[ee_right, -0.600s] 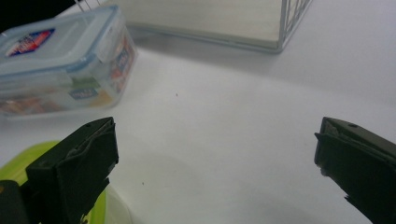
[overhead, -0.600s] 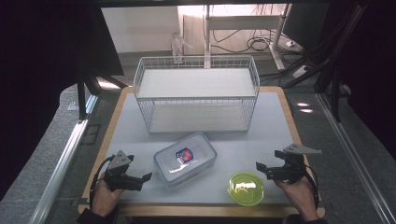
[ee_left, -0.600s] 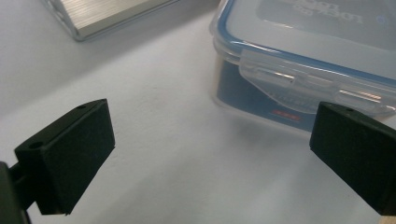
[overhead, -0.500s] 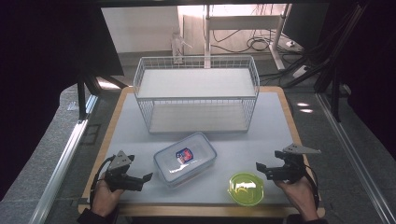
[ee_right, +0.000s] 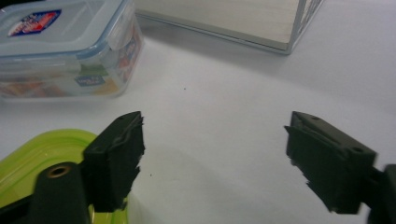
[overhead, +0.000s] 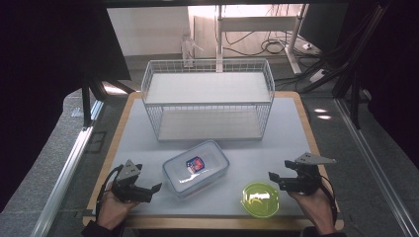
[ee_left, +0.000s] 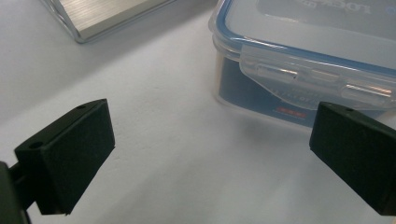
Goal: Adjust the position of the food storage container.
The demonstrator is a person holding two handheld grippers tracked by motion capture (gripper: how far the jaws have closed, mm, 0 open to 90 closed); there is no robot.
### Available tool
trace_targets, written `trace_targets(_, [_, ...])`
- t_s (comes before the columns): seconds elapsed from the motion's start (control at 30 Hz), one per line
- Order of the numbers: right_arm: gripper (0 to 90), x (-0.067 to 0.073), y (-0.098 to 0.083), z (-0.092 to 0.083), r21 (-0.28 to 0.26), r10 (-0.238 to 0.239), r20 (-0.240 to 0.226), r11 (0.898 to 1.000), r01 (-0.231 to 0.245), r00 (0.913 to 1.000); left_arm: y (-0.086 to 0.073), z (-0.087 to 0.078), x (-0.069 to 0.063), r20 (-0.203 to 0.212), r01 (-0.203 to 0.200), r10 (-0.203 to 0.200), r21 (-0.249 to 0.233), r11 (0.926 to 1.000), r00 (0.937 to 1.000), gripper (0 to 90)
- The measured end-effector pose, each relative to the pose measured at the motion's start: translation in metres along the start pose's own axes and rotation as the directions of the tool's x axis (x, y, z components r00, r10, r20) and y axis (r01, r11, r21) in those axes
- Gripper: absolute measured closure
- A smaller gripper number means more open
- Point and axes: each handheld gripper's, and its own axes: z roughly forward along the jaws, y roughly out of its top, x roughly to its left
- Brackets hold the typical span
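**A:** Container first. Your clear plastic container (overhead: 196, 168) sits on the counter (overhead: 276, 148) near the front edge, between your two hands, lid clipped on, turned at an angle. The wire basket (overhead: 207, 106) stands well behind it, and the green lid (overhead: 260, 199) lies just beside your right tool (overhead: 272, 177).

**B:** And my tools?

**A:** Your left tool (overhead: 155, 188) has its jaws spread wide with nothing between them; it points at the container's near corner, close by but apart. In the left gripper view you look straight at a latch flap (ee_left: 299, 77) on the side wall. Your right tool is open too and holds nothing.

**B:** How will the box handle?

**A:** I'd judge it light and stiff, but smooth plastic is slippery, and it looks wide for one pair of jaws. Don't pinch a latch flap; it may spring open. You'd likely do better clamping across a short side just under the lid rim, or bracing it from both sides, one tool on each.
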Motion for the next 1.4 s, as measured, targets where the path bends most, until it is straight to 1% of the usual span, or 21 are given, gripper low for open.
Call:
trace_targets(0.23, [36.8,0.015,0.006,-0.007,0.008,-0.049,-0.011,0.999,0.049,0.9987,0.001,-0.003,-0.001,-0.009,0.001,-0.001,-0.027,0.9996,1.0000,0.1])
trace_targets(0.33, [48.5,0.025,0.007,-0.011,0.025,-0.096,0.009,0.995,0.095,0.9954,0.001,-0.004,-0.001,-0.005,0.004,-0.004,-0.032,0.9995,1.0000,0.1])
trace_targets(0.4, [52.5,0.027,0.008,-0.012,0.026,-0.105,0.012,0.994,0.105,0.9944,0.001,-0.004,-0.002,-0.010,-0.002,0.002,-0.031,0.9995,1.0000,0.2])
trace_targets(0.47, [61.0,0.033,0.009,-0.015,0.028,-0.111,-0.001,0.993,0.111,0.9938,0.001,-0.004,-0.002,-0.016,-0.008,0.008,-0.028,0.9996,0.9998,0.2])
trace_targets(0.5, [69.5,0.040,0.010,-0.017,0.032,-0.118,-0.026,0.992,0.119,0.9927,0.001,-0.004,-0.002,-0.017,-0.009,0.008,-0.027,0.9996,0.9998,0.3])
trace_targets(0.53, [69.5,0.040,0.010,-0.017,0.032,-0.118,-0.026,0.992,0.119,0.9927,0.001,-0.004,-0.002,-0.017,-0.009,0.009,-0.026,0.9996,0.9998,0.3])
trace_targets(0.57, [78.5,0.048,0.010,-0.018,0.037,-0.130,-0.044,0.991,0.132,0.9906,0.001,-0.004,-0.002,-0.017,-0.009,0.008,-0.025,0.9996,0.9998,0.4])
trace_targets(0.63, [85.0,0.056,0.010,-0.019,0.045,-0.152,-0.062,0.987,0.155,0.9865,0.001,-0.004,-0.002,-0.020,-0.009,0.008,-0.029,0.9995,0.9998,0.6])
trace_targets(0.67, [85.0,0.056,0.010,-0.019,0.045,-0.152,-0.062,0.987,0.155,0.9865,0.001,-0.005,-0.002,-0.022,-0.008,0.007,-0.033,0.9994,0.9997,0.6])
trace_targets(0.7, [88.8,0.064,0.010,-0.019,0.053,-0.169,-0.086,0.983,0.174,0.9819,0.001,-0.005,-0.002,-0.025,-0.006,0.005,-0.039,0.9992,0.9997,0.6])
trace_targets(0.8, [90.0,0.071,0.010,-0.020,0.050,-0.173,-0.113,0.982,0.180,0.9784,0.001,-0.006,-0.001,-0.028,0.003,-0.005,-0.045,0.9990,0.9996,0.8])
trace_targets(0.87, [90.0,0.082,0.007,-0.018,0.061,-0.172,-0.157,0.981,0.183,0.9725,0.001,-0.006,0.000,-0.026,0.009,-0.010,-0.045,0.9990,0.9996,0.8])
trace_targets(0.9, [90.0,0.082,0.007,-0.018,0.061,-0.172,-0.157,0.981,0.183,0.9725,0.001,-0.006,0.000,-0.027,0.010,-0.011,-0.045,0.9989,0.9996,0.8])
trace_targets(1.07, [90.0,0.100,0.000,-0.013,0.081,-0.191,-0.207,0.974,0.212,0.9595,0.000,-0.004,0.001,-0.036,0.010,-0.011,-0.028,0.9995,0.9993,1.0])
trace_targets(1.1, [90.0,0.100,0.000,-0.013,0.081,-0.191,-0.207,0.974,0.212,0.9595,0.000,-0.004,0.001,-0.036,0.011,-0.012,-0.028,0.9995,0.9993,1.0])
trace_targets(1.17, [90.0,0.108,-0.003,-0.010,0.092,-0.201,-0.234,0.969,0.228,0.9512,0.000,-0.005,0.001,-0.041,0.010,-0.011,-0.032,0.9994,0.9991,1.2])
trace_targets(1.2, [90.0,0.108,-0.003,-0.010,0.092,-0.201,-0.234,0.969,0.228,0.9512,0.000,-0.005,0.001,-0.041,0.010,-0.011,-0.032,0.9994,0.9991,1.3])
trace_targets(1.27, [90.0,0.119,-0.006,-0.009,0.101,-0.215,-0.266,0.963,0.249,0.9397,0.000,-0.005,0.001,-0.041,0.011,-0.012,-0.031,0.9995,0.9991,1.4])
trace_targets(1.33, [90.0,0.122,-0.007,-0.009,0.107,-0.218,-0.272,0.961,0.254,0.9375,0.000,-0.005,0.001,-0.041,0.008,-0.009,-0.029,0.9996,0.9991,1.4])
trace_targets(1.37, [90.0,0.124,-0.008,-0.008,0.114,-0.226,-0.276,0.957,0.265,0.9343,0.000,-0.005,0.001,-0.041,0.005,-0.006,-0.027,0.9996,0.9991,1.5])
trace_targets(1.4, [90.0,0.126,-0.011,-0.005,0.134,-0.241,-0.277,0.949,0.286,0.9302,0.000,-0.005,0.000,-0.043,0.003,-0.004,-0.026,0.9997,0.9991,1.5])
